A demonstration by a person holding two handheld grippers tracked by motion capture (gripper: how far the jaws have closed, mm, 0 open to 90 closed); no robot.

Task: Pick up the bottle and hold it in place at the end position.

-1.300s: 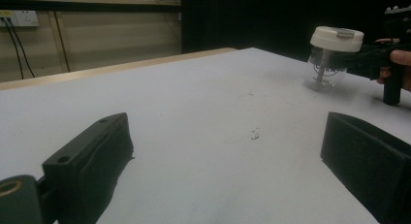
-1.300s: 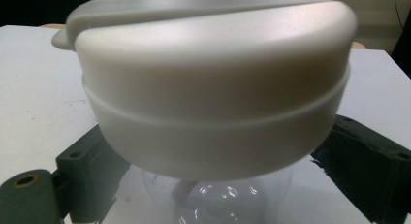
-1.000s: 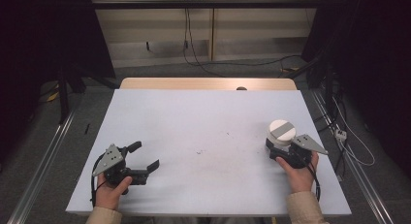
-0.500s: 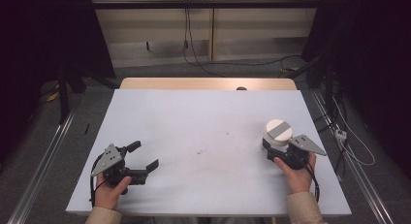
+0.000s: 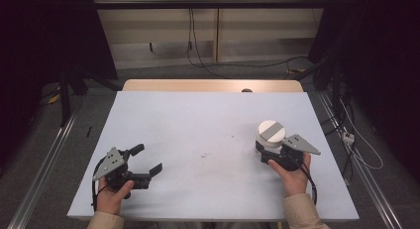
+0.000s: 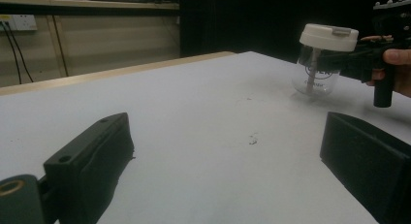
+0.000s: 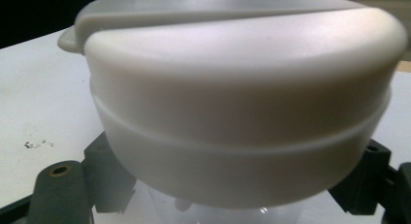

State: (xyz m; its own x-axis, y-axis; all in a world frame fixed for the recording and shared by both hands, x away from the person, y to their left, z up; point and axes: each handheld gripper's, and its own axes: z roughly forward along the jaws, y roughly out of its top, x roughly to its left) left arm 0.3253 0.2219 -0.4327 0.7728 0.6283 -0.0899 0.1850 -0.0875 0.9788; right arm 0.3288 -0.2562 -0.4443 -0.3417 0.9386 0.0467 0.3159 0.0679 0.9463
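No text, label, brand, number or sign can be read. The one printed mark stands on the clear wall of the jar (image 6: 317,77), below its white lid (image 6: 328,37), as seen in the left gripper view: a dark band of print that is too small and blurred to make out. The lid itself carries no legible marking in the high view or in the right gripper view.
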